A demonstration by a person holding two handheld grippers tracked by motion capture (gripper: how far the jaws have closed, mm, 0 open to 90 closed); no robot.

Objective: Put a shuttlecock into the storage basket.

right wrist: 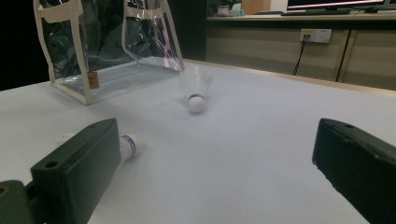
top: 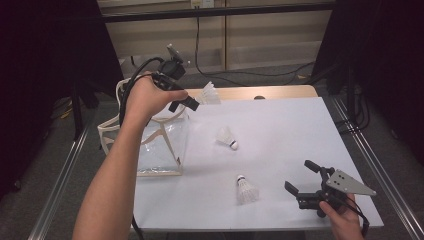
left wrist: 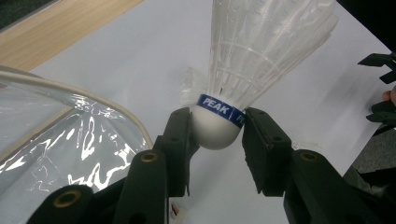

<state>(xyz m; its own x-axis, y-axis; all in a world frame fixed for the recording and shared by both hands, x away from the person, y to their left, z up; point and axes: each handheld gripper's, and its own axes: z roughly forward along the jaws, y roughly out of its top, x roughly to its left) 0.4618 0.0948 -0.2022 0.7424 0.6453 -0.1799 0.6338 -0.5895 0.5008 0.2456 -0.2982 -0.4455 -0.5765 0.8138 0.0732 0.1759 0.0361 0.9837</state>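
Note:
My left gripper (top: 194,103) is raised over the table's back left, above the clear plastic bag (top: 159,142). It is shut on the white cork of a shuttlecock (left wrist: 219,126) with a blue band, whose feathers point away from the jaws. That shuttlecock (top: 209,94) sticks out to the right of the hand. Two more shuttlecocks lie on the white table, one mid-table (top: 227,137) and one nearer the front (top: 246,190). My right gripper (top: 298,175) rests low at the front right, open, with nothing between its jaws. From the right gripper (right wrist: 215,158), the near shuttlecock (right wrist: 128,147) lies partly behind its left jaw.
The bag (right wrist: 107,46) has cream trim and handles and stands at the table's left edge. The white table (top: 280,115) ends in a wooden strip at the back. Cables run along the floor behind. Dark curtains hang on both sides.

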